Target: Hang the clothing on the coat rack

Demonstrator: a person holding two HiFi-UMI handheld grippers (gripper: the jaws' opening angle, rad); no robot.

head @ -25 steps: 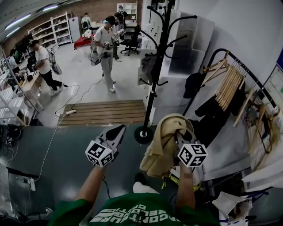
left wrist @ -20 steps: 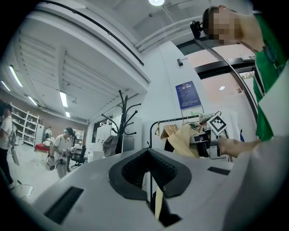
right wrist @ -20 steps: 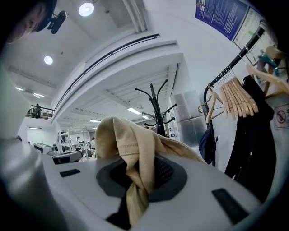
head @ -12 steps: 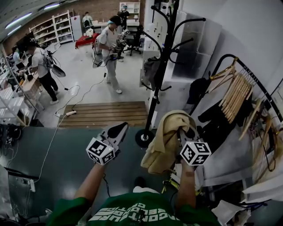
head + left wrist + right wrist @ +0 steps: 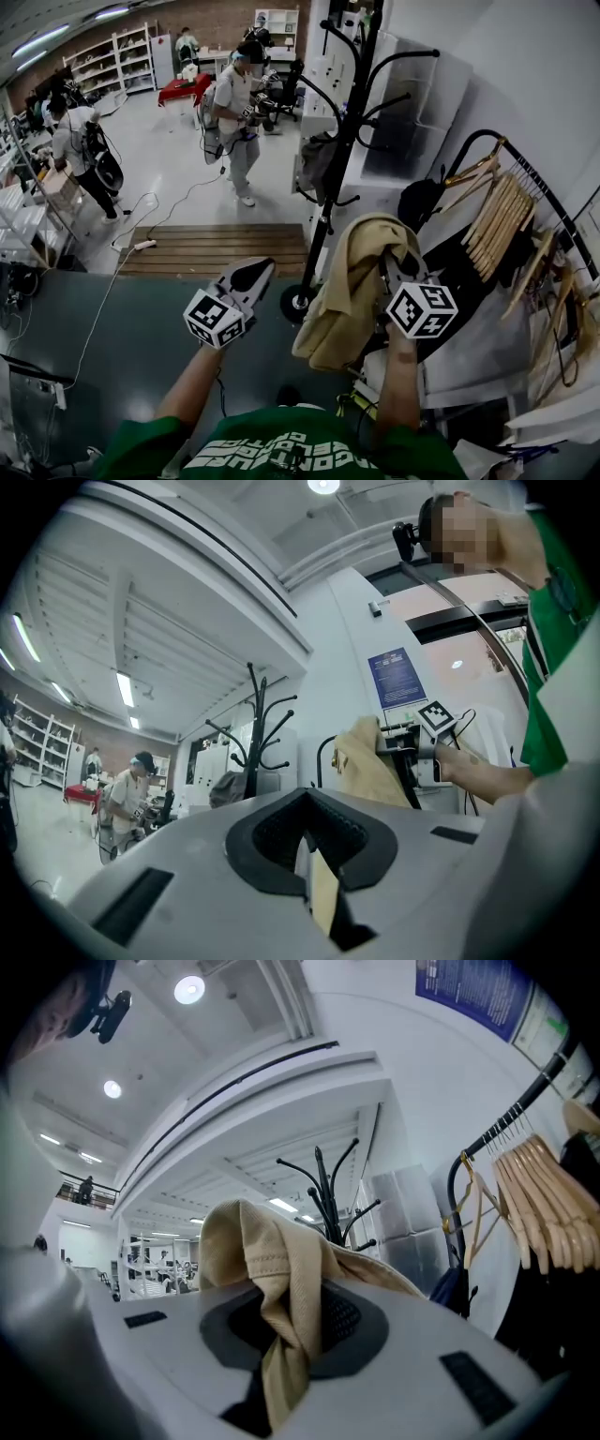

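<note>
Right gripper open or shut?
Shut. The right gripper clamps a fold of the tan garment between its fingers; the rest drapes over it.

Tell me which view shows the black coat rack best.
The head view: the coat rack shows there from its round base up to its hooks. The left gripper view shows only its upper pole and hooks, small. The right gripper view shows just the hooks above the beige garment.

Wooden hangers [image 5: 492, 202] hang at right; a person [image 5: 239, 112] stands upper centre; shelves [image 5: 117, 61] upper left; floorboards [image 5: 216, 246] mid-left.
</note>
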